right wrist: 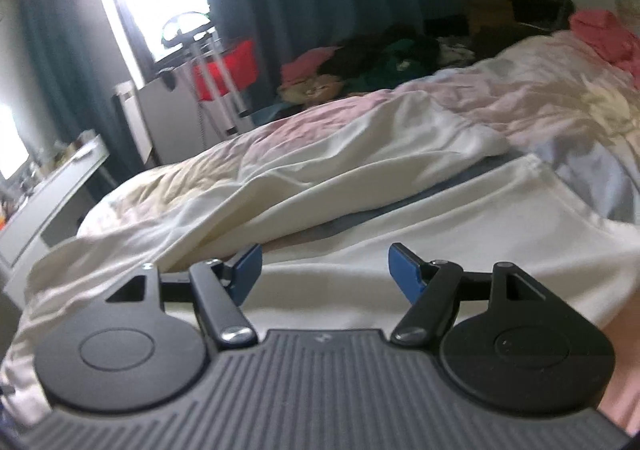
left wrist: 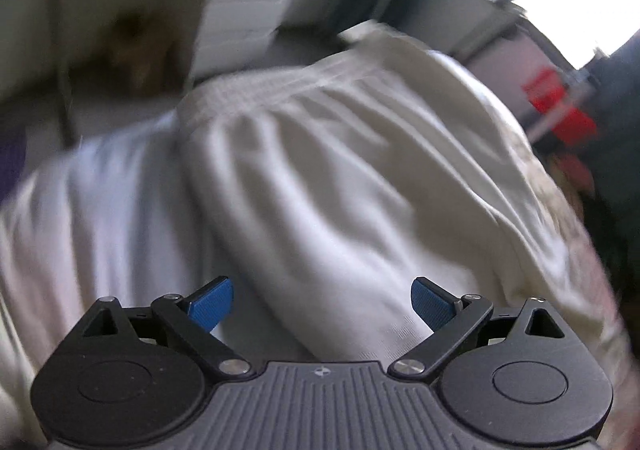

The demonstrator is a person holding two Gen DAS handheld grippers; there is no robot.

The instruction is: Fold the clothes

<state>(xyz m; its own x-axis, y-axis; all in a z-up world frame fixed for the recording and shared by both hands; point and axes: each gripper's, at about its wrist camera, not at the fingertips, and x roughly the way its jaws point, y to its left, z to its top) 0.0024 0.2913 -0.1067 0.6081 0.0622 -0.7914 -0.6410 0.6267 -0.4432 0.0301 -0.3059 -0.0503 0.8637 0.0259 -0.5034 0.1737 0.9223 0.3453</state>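
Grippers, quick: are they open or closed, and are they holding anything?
Left gripper: jaws open, holding nothing, above the white garment.
Right gripper: jaws open, holding nothing, above white cloth.

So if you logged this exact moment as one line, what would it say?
task: fold clothes | left gripper: open, above white garment | right gripper: open, nothing held | garment lying on bed, unfolded
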